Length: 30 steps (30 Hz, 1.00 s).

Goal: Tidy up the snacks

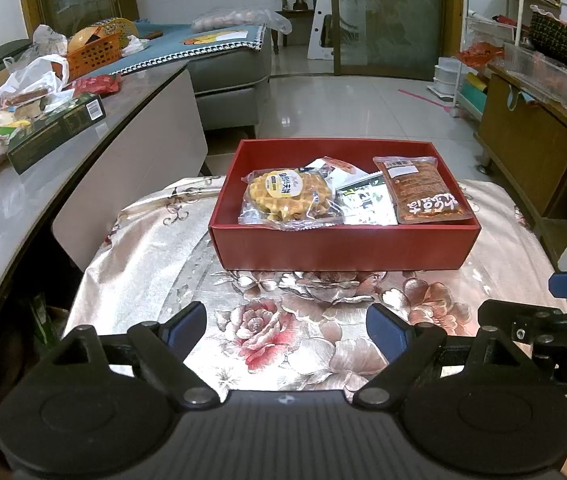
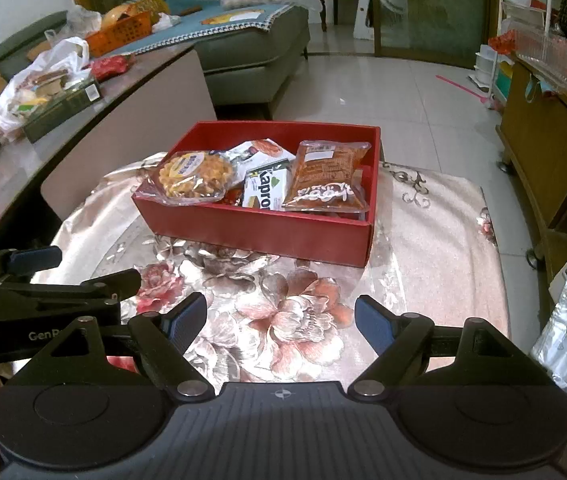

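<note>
Left claw [image 1: 286,330]: my fingers spread wide, empty, level above the floral satin tablecloth [image 1: 267,320].
Right claw [image 2: 280,320]: mine too, released, alongside.
Snacks: waffle packet [image 1: 289,196] inside the red cardboard box [image 1: 343,246], ahead.

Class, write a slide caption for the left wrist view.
Open left gripper faces a red box holding a waffle pack and other snacks.

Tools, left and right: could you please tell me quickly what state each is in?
Left tool: open, holding nothing.
Right tool: open, holding nothing.
</note>
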{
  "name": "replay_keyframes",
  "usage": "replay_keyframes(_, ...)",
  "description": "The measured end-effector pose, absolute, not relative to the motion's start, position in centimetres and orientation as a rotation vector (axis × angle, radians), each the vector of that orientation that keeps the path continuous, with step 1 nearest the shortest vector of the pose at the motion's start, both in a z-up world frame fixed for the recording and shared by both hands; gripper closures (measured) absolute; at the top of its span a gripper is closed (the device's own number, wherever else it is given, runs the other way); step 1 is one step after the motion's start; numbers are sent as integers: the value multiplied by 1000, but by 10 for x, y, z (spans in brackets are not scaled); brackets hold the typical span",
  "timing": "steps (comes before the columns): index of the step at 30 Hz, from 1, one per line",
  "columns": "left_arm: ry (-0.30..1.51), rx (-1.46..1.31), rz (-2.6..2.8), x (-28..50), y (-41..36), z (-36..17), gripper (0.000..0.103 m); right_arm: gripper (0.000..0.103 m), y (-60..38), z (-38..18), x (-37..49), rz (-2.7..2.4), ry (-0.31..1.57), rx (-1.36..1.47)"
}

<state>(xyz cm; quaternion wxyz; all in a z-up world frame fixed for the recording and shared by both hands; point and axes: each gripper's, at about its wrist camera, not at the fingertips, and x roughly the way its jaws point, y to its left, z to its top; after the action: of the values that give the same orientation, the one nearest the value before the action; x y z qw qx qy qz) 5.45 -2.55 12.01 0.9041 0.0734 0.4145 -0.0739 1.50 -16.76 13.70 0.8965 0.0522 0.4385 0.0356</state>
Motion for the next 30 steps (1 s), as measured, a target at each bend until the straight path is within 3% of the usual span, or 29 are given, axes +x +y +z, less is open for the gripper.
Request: replay_keyframes(30,852,161,-118,54,-21,119,21,16,-171,130,19,64,939,104)
